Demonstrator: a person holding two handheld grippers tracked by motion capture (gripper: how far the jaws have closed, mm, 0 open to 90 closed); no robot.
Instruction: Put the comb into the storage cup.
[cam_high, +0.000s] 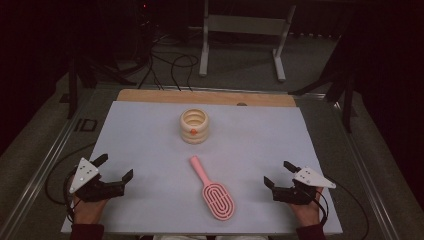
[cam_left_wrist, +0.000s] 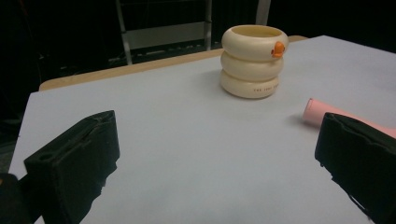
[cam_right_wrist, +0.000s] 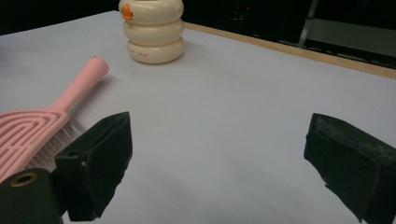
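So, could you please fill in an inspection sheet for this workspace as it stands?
Surface: pale sheet on a wooden table, flat.
Job's things: pink hairbrush lying flat near the front, handle pointing toward the cream ringed cup, which stands upright farther back; the two are apart.
Clutter: nothing seen.
Grippers: left gripper and right gripper rest near the front corners, jaws open, nothing between them.
Cables: one trails from each gripper; more lie on the floor beyond the table.
Surroundings: dark room, metal frame stand behind the table.
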